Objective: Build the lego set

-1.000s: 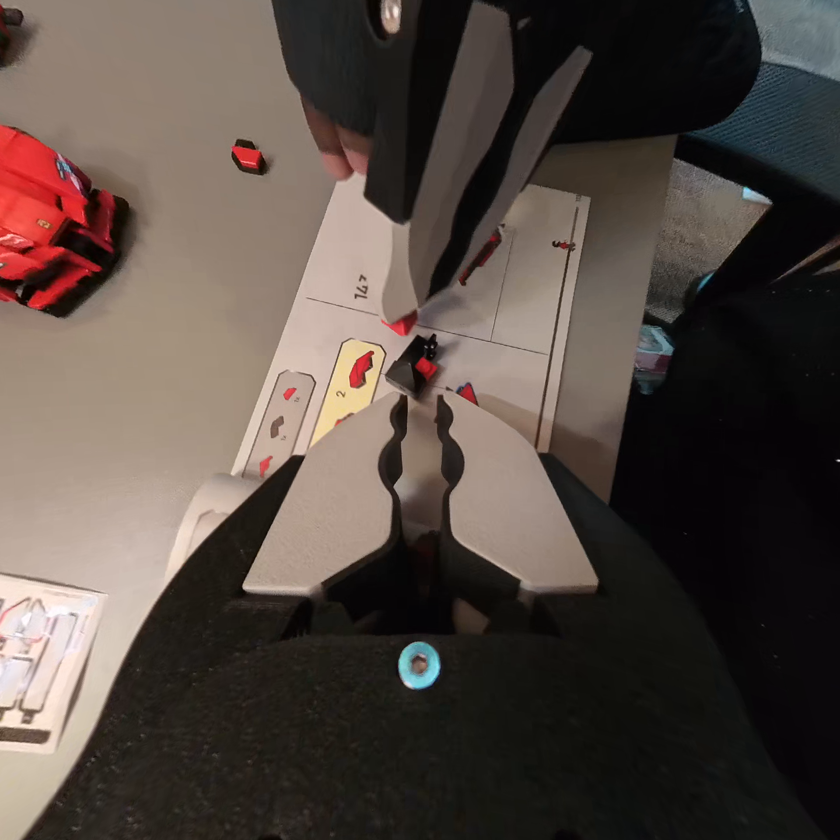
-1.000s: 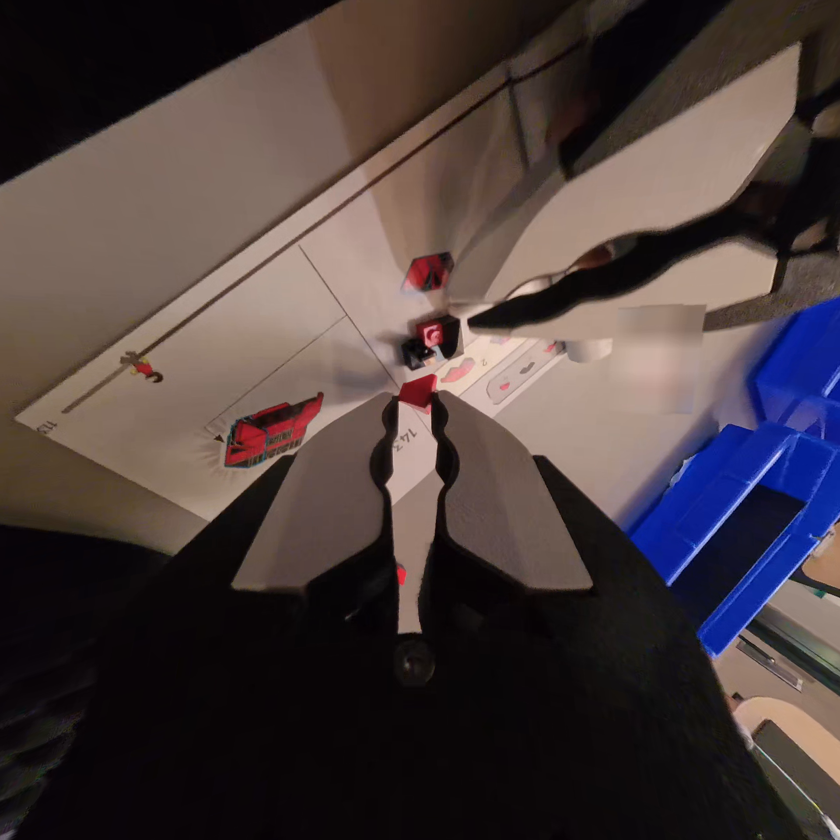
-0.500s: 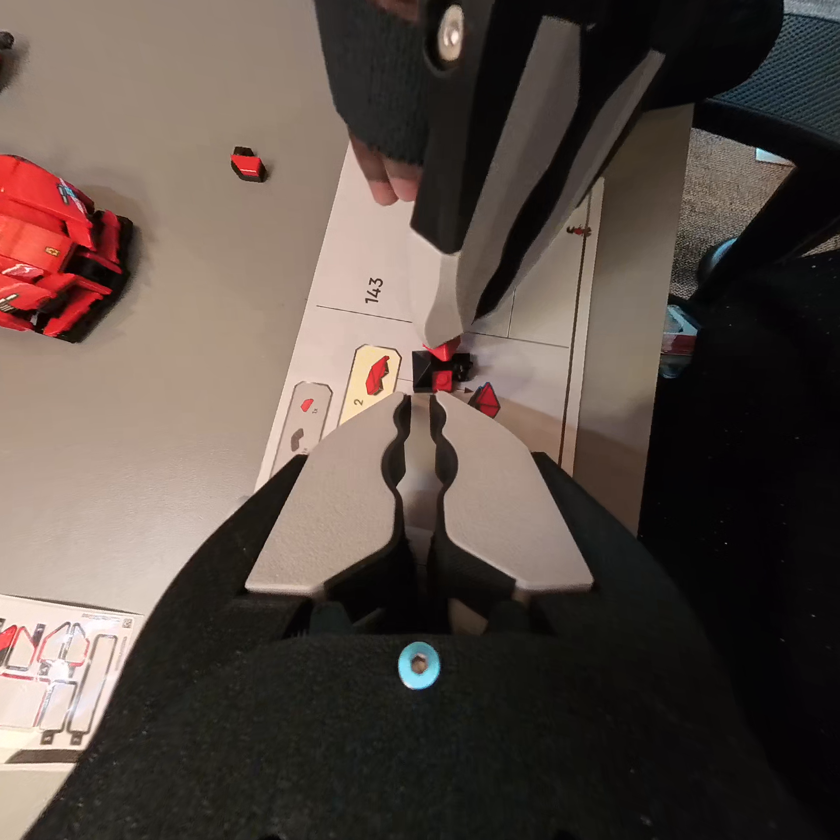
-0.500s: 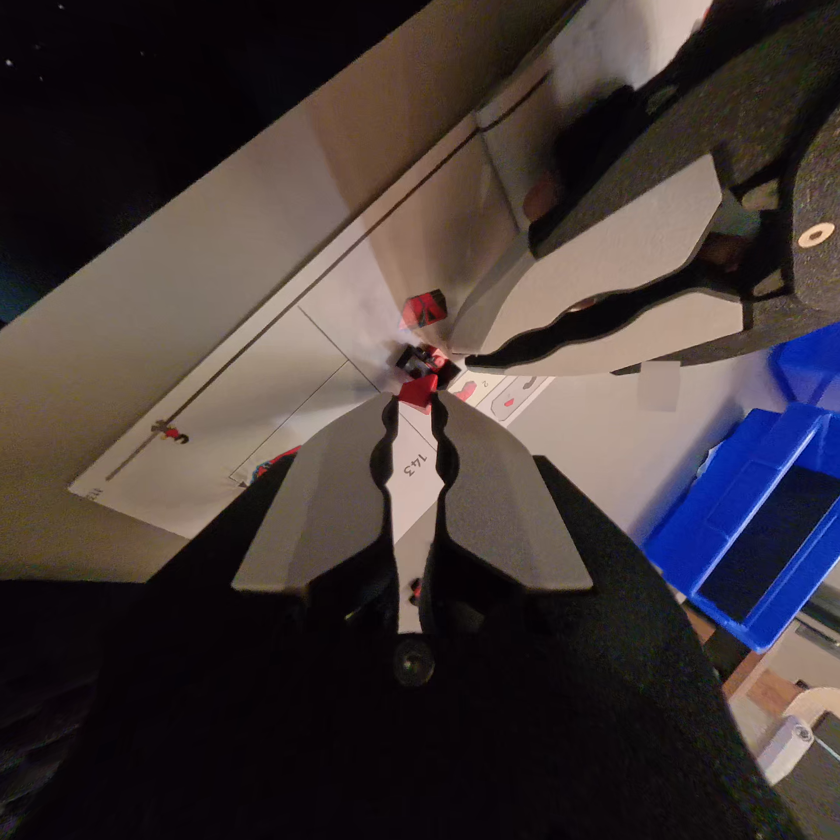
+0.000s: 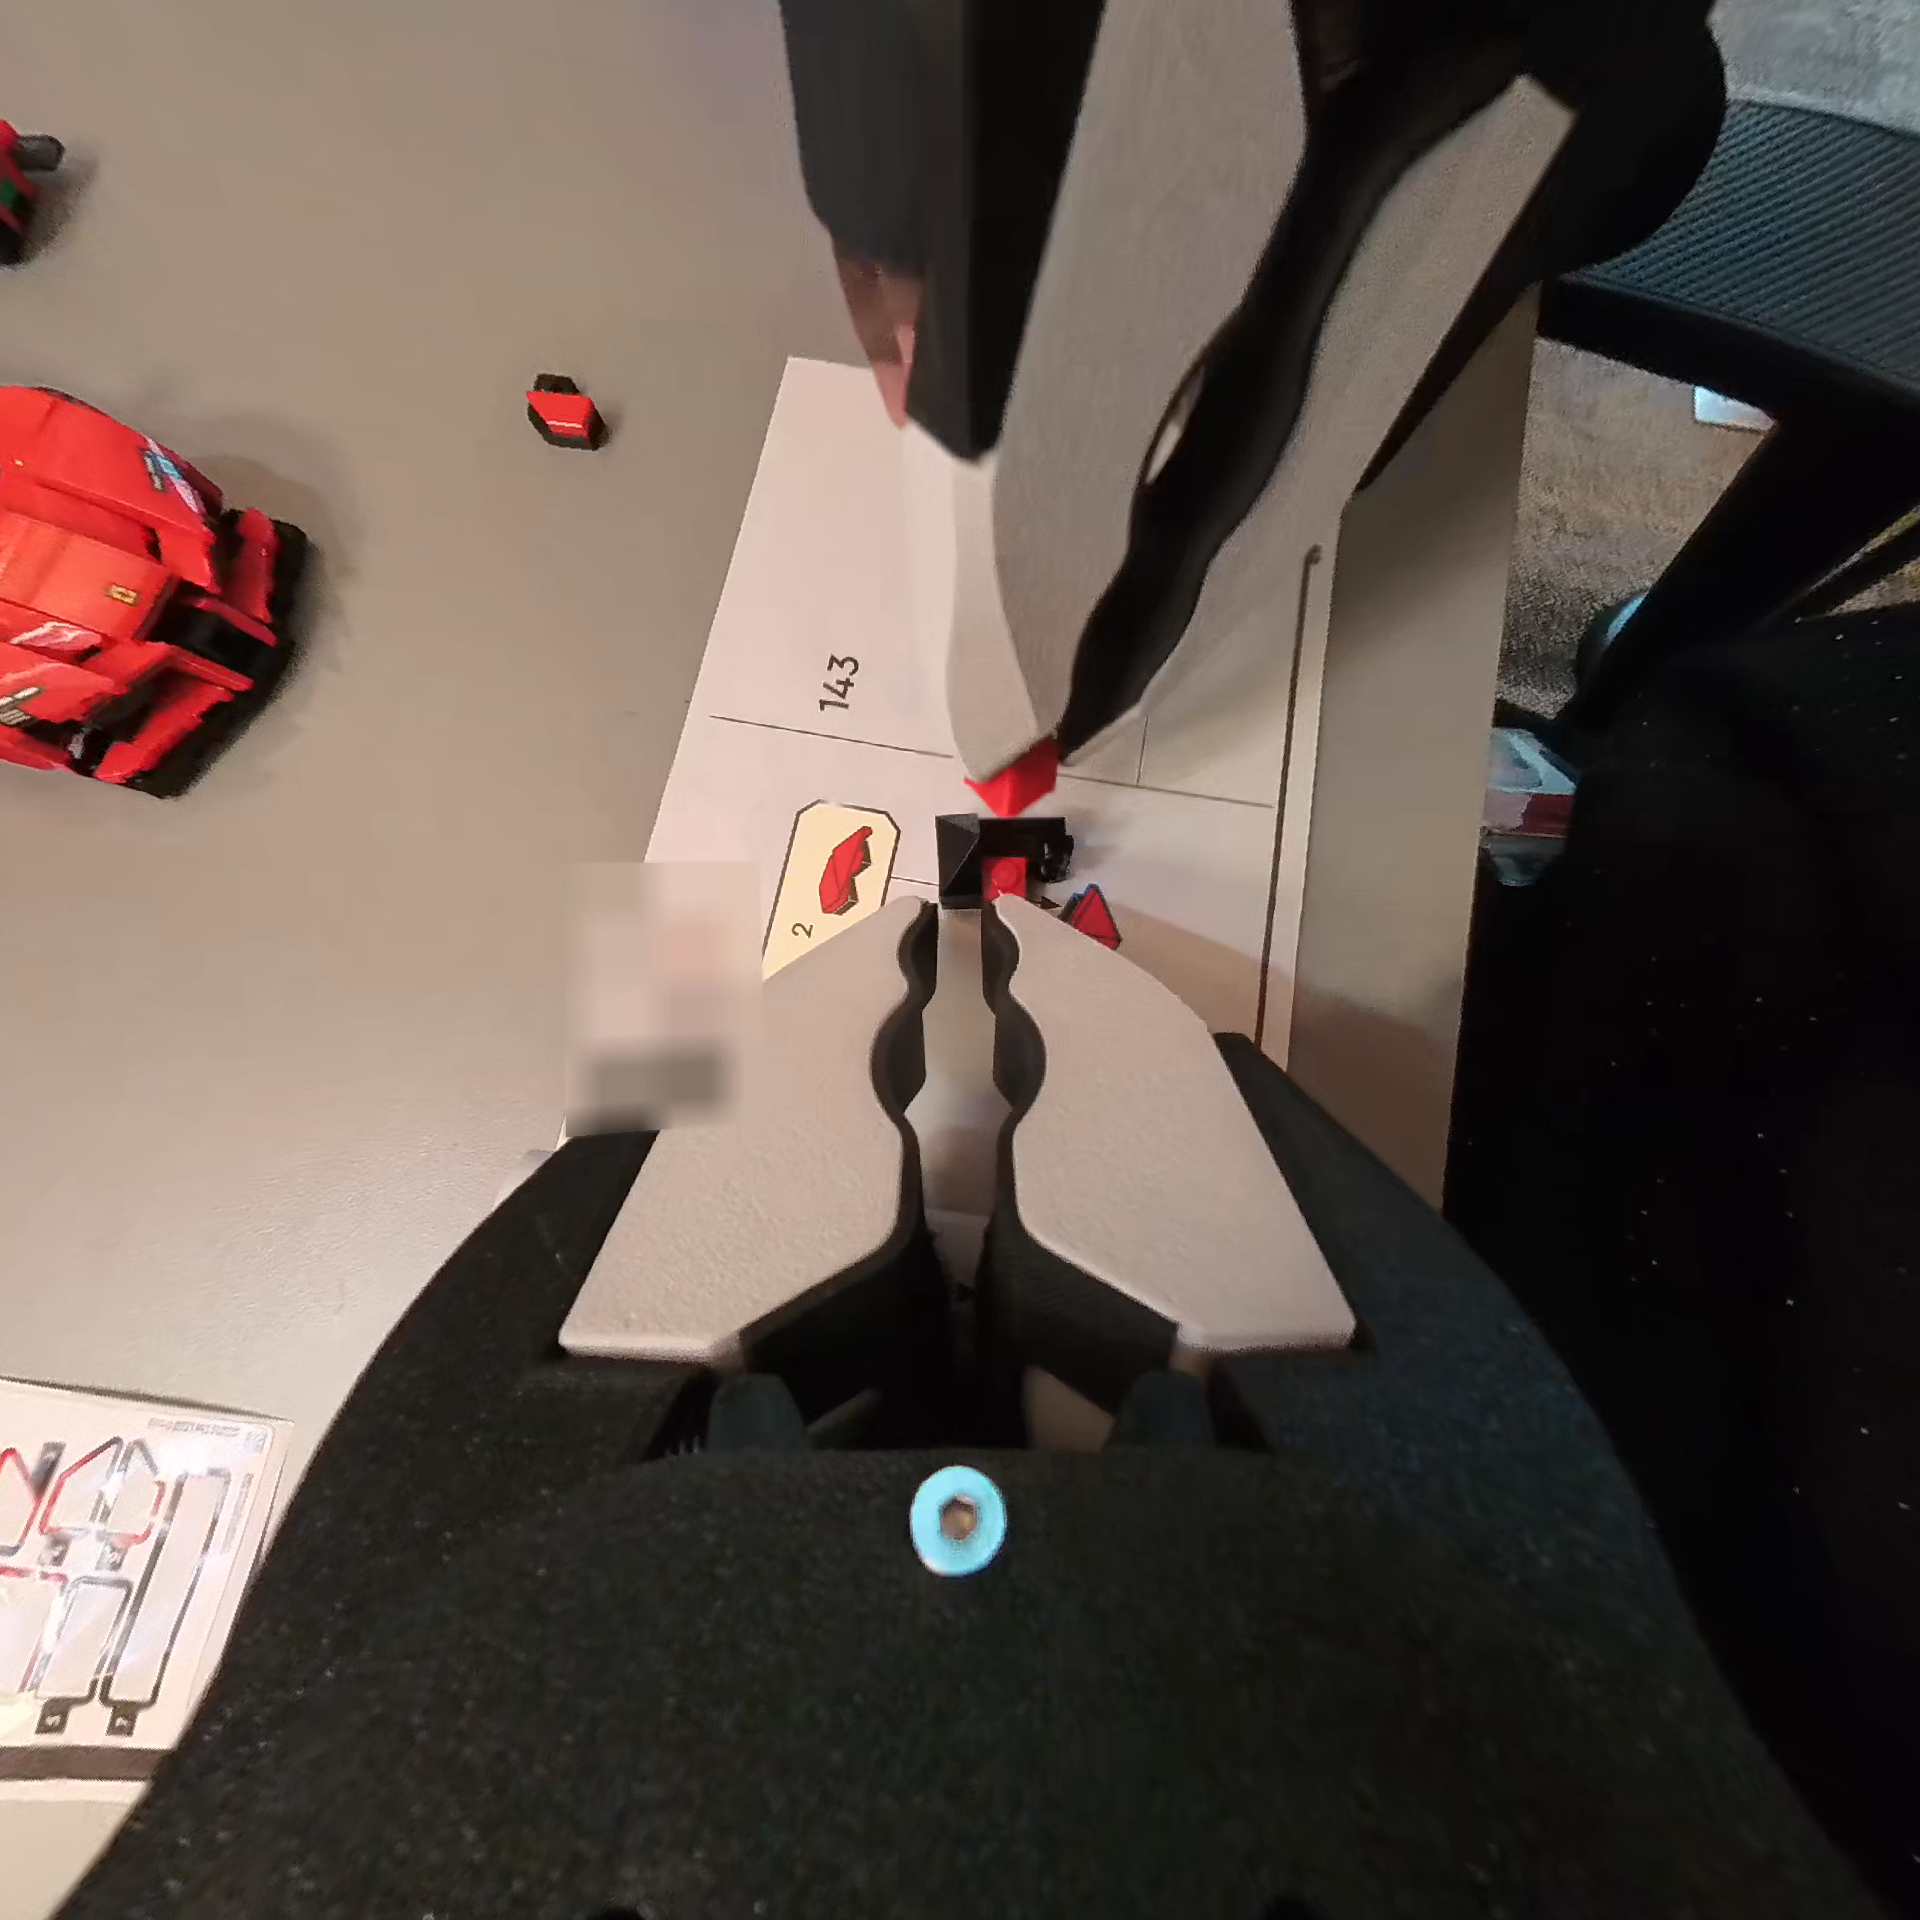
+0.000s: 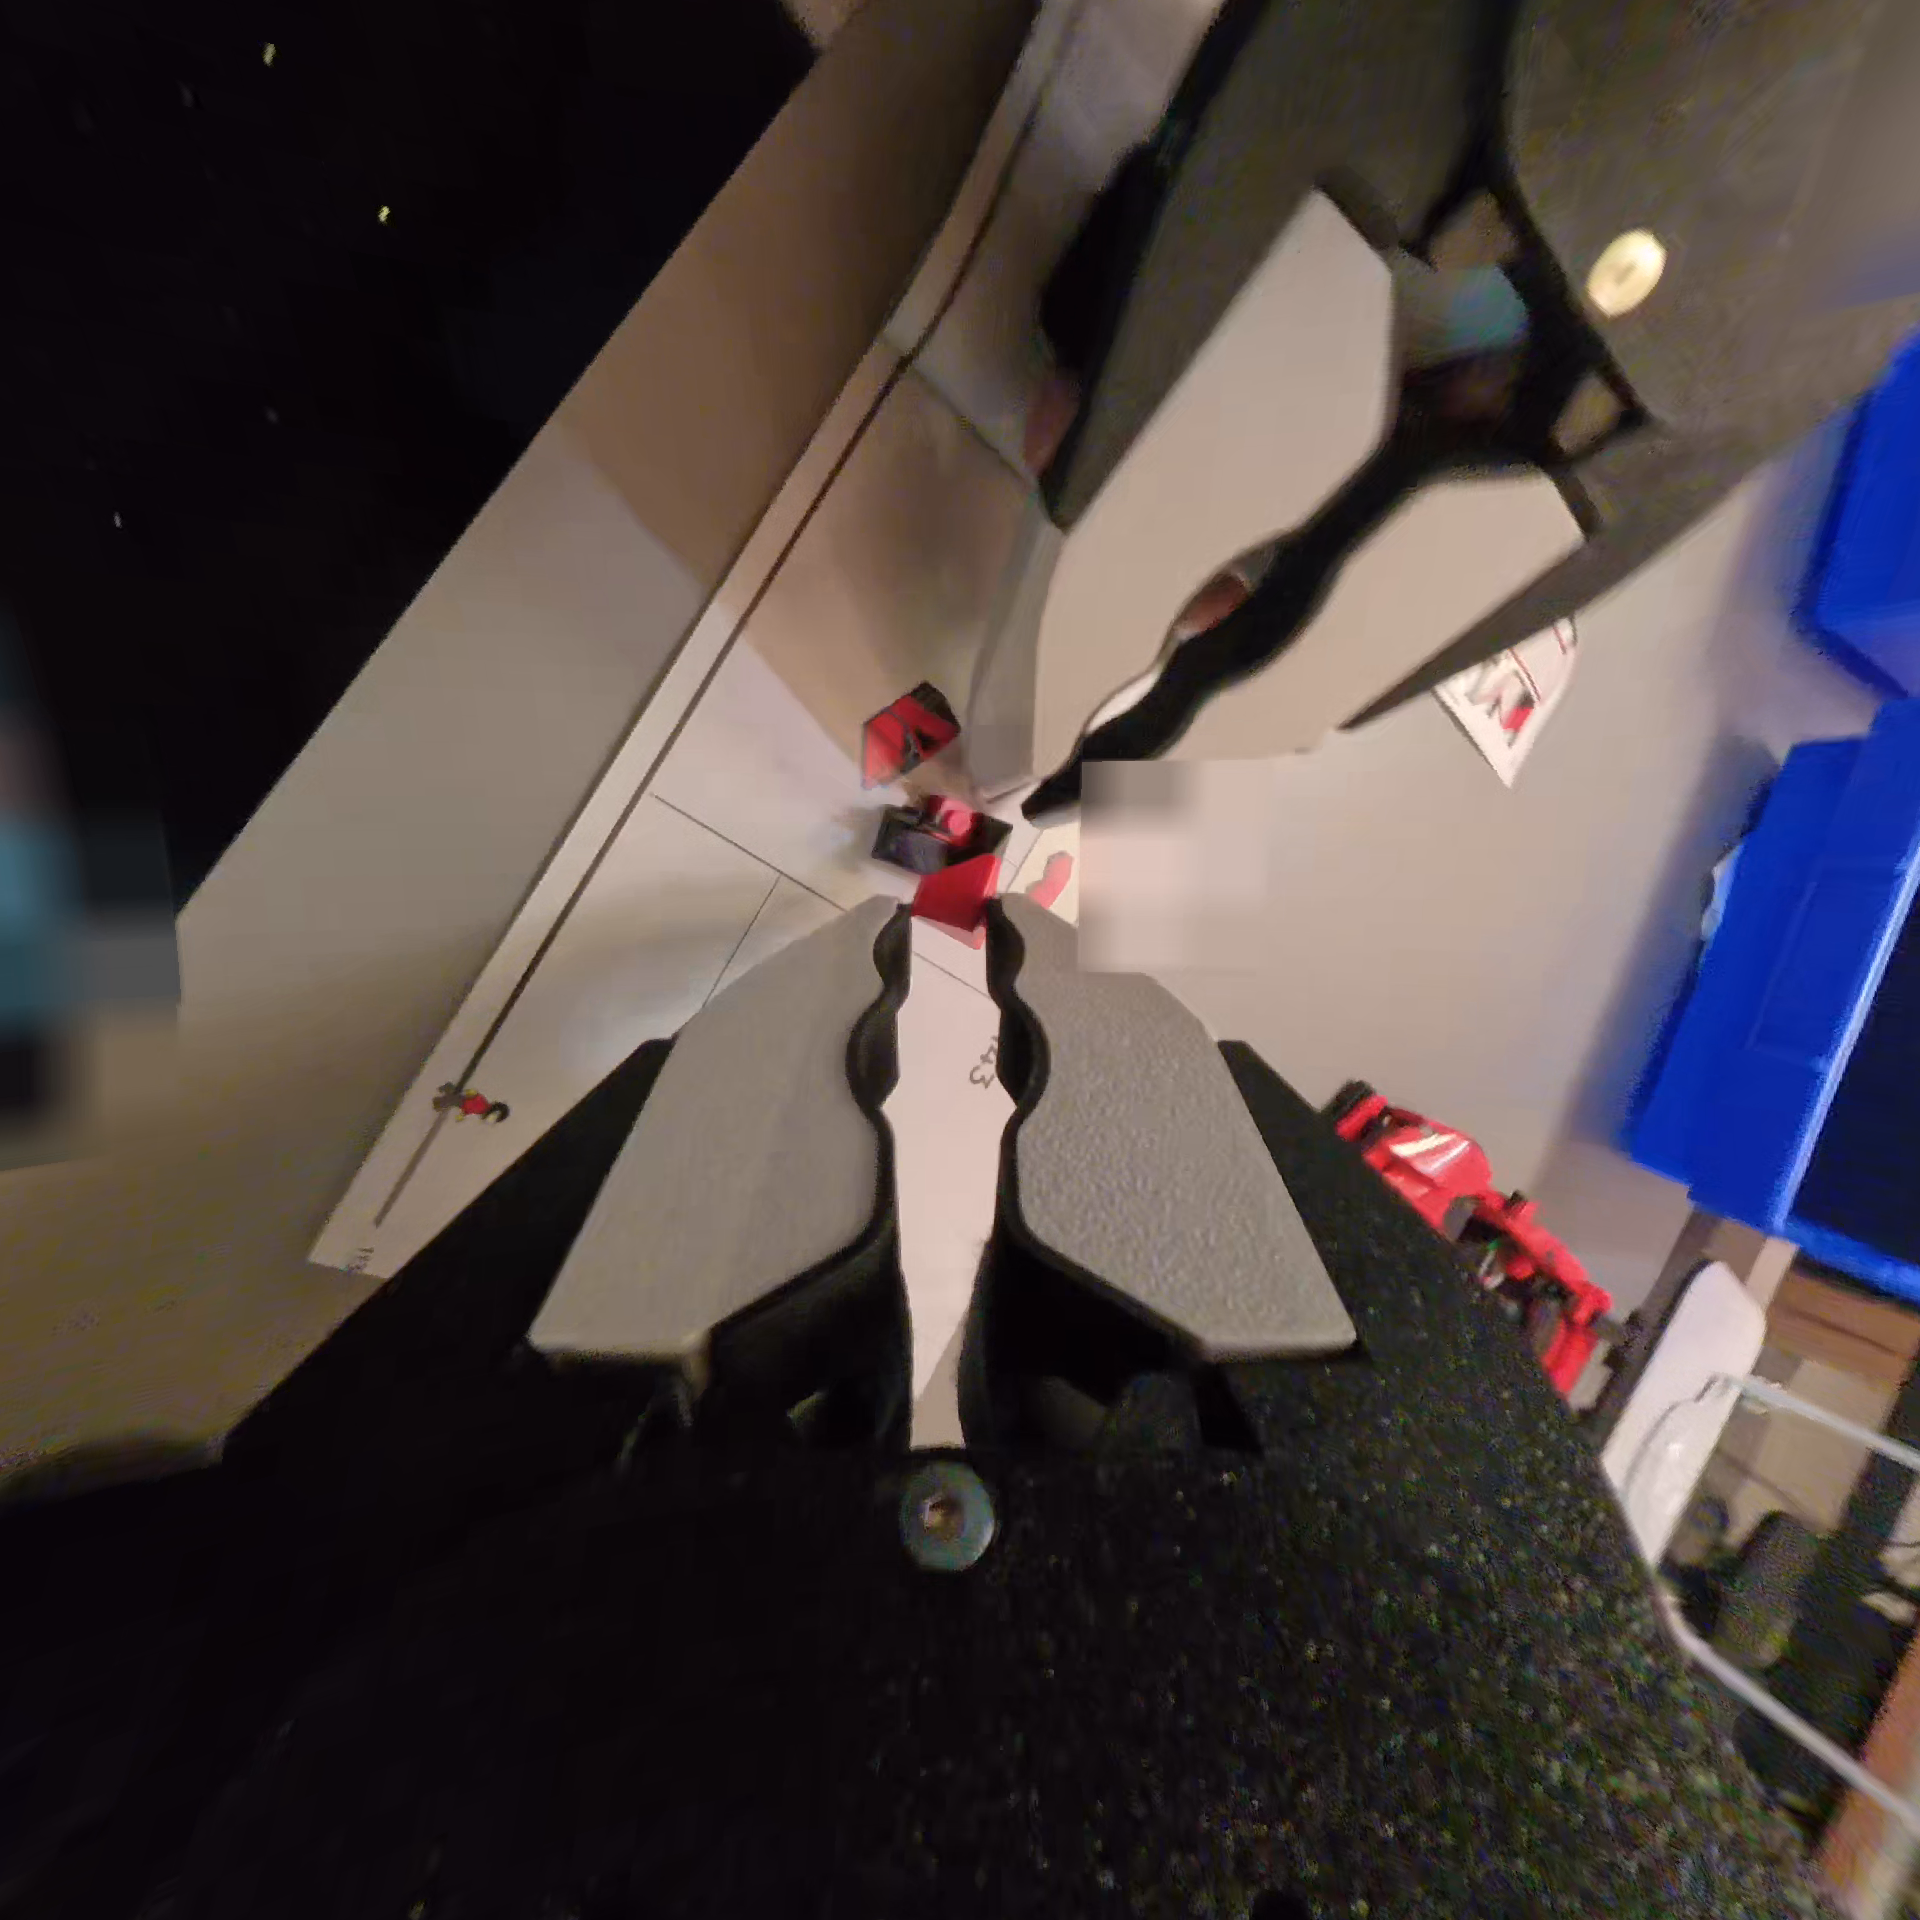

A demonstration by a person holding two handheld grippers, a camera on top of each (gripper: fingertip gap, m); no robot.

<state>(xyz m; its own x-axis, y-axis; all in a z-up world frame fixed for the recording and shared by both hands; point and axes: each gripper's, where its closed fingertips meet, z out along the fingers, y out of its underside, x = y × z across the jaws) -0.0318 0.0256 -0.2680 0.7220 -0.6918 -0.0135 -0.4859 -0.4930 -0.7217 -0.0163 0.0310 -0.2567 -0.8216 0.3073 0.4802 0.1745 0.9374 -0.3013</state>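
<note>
While the right gripper (image 6: 945,909) pinches a small red sloped plastic brick (image 6: 951,896), the black-and-red stud assembly (image 5: 992,860) lies on the white instruction sheet (image 5: 831,582) near the table's edge. Left gripper (image 5: 961,906): nearly closed, empty. Light, rigid, slippery; grip flat sides.

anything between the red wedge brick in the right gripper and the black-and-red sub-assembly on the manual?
Nothing: in the left wrist view, only bare white instruction page separates red wedge brick from black-and-red sub-assembly.
</note>
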